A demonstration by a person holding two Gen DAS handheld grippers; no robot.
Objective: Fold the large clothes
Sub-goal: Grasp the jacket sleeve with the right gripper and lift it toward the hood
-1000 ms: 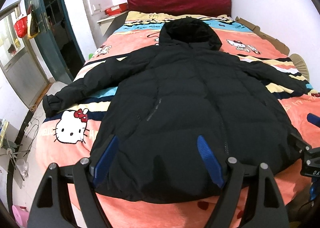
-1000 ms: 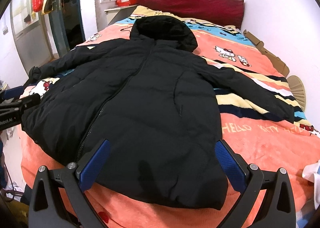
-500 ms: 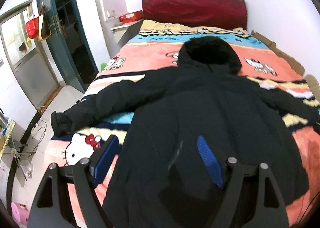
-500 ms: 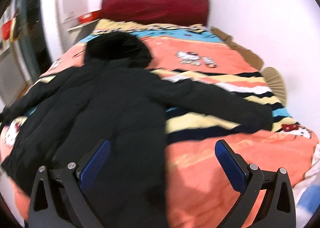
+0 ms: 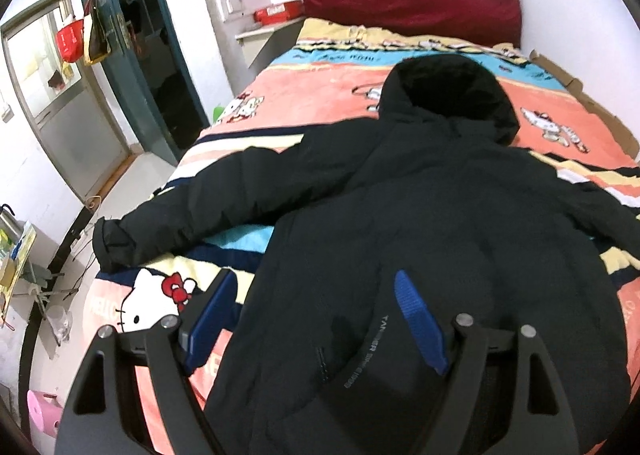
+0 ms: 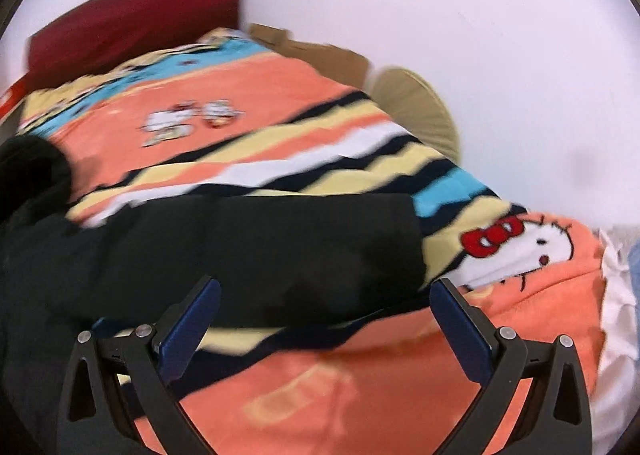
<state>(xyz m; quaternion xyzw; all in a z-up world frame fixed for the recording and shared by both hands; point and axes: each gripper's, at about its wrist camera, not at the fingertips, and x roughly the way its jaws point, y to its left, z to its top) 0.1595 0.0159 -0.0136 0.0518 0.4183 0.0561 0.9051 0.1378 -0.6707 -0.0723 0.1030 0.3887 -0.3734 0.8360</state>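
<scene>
A large black hooded puffer coat (image 5: 432,223) lies spread flat on the bed, hood toward the headboard. Its left sleeve (image 5: 208,207) stretches out to the bed's left edge. My left gripper (image 5: 320,315) is open and empty, just above the coat's lower left side. In the right wrist view the coat's right sleeve (image 6: 260,251) lies across the striped blanket, its cuff pointing right. My right gripper (image 6: 326,319) is open and empty, hovering close over that sleeve near the cuff. This view is motion-blurred.
The bed carries an orange Hello Kitty blanket (image 5: 320,95) and a dark red headboard (image 5: 412,3). A green door (image 5: 132,55) and floor clutter lie left of the bed. A white wall (image 6: 500,55), cardboard (image 6: 320,51) and a beige fan (image 6: 416,107) border the right side.
Both grippers moved apart and forward: the left swung toward the coat's left side and sleeve, the right swung right and down onto the right sleeve. The coat has not moved.
</scene>
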